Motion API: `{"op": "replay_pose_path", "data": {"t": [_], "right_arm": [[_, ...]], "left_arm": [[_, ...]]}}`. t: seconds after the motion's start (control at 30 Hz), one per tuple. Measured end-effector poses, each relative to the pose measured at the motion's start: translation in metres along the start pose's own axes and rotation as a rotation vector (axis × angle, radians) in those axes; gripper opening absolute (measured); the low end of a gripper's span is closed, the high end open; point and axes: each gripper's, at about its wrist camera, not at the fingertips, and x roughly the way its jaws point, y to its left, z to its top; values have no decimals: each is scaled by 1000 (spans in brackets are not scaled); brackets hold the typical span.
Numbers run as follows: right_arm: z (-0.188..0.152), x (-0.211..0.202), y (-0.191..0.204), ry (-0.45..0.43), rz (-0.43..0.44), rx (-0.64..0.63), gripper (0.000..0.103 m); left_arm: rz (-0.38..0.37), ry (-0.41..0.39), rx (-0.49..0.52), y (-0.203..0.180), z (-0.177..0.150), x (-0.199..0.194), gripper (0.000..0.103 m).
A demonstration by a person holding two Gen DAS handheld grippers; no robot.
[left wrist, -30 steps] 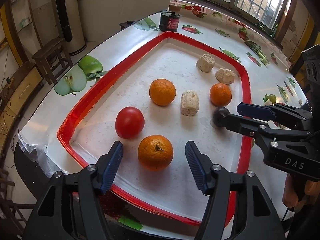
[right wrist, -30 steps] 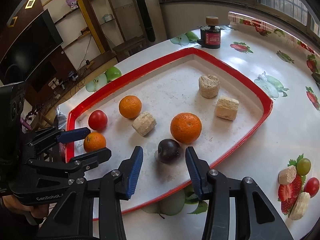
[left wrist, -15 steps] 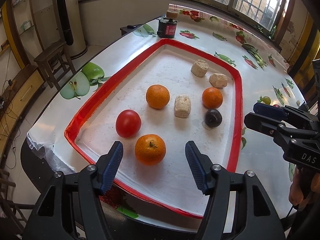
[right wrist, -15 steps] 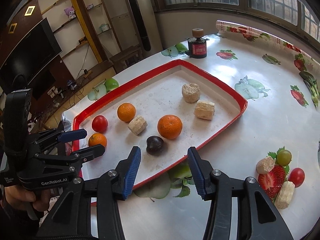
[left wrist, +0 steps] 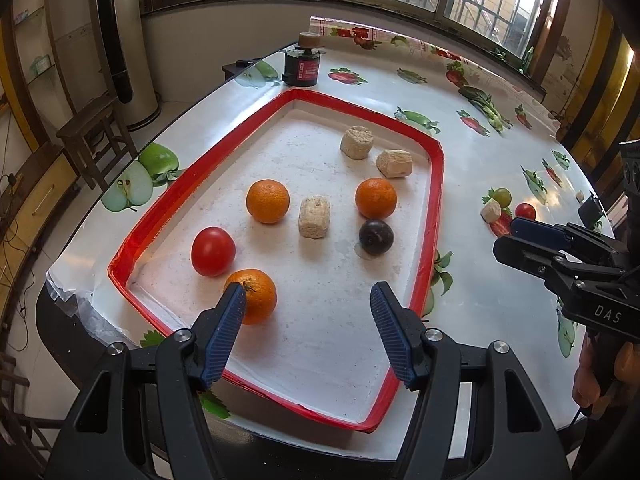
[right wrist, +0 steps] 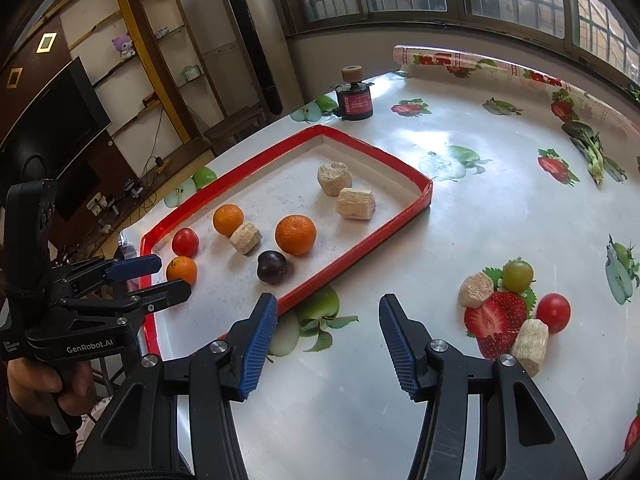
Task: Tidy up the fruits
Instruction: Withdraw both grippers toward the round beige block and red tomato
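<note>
While six fruits already lie inside the red-rimmed tray [left wrist: 437, 200], the sorting looks only partly done. Three oranges sit there: one at the near left [left wrist: 256, 296], one mid-left [left wrist: 267, 202] and one toward the right [left wrist: 376, 198]. A red tomato [left wrist: 213, 251] lies just beside the near orange, and a dark plum [left wrist: 376, 237] rests just in front of the right-hand orange. Mixed among them are three pale puffed-grain blocks, one in the middle [left wrist: 314, 216] and two toward the far end [right wrist: 334, 178] [right wrist: 355, 203]. Out on the worktop [right wrist: 460, 208], to the right of the tray and well apart from it, a green grape-like fruit [right wrist: 518, 275] and a small red tomato [right wrist: 553, 312] remain, with two more pale blocks [right wrist: 476, 289] [right wrist: 529, 341] just beside them on a printed strawberry. Those two loose fruits are probably what is left to bring in. The left gripper [left wrist: 306, 330] hangs over the near end of the tray with its jaws spread wide and nothing between them. The right gripper [right wrist: 326, 344] hovers above the bare worktop outside the tray, likewise spread and empty. A dark jar [right wrist: 354, 101] stands beyond the tray's far corner.
</note>
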Motion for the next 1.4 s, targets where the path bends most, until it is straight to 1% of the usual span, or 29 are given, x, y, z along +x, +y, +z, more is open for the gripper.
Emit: {"op": "replay_pose_path", "data": {"t": [0.23, 0.57, 0.83, 1.1, 1.4], "right_arm": [[-17, -18, -26, -10, -32, 45, 55], [-45, -47, -76, -27, -99, 147, 55], [-56, -60, -102, -37, -133, 193, 55], [-57, -47, -114, -25, -146, 208, 55], [-35, -35, -138, -47, -192, 256, 54]], "left_arm": [[-17, -3, 26, -17, 0, -3, 64], [-65, 8, 97, -59, -1, 0, 64], [-90, 15, 141, -84, 0, 1, 64], [-123, 30, 161, -104, 2, 8, 64], [-167, 44, 194, -128, 13, 25, 64]]}}
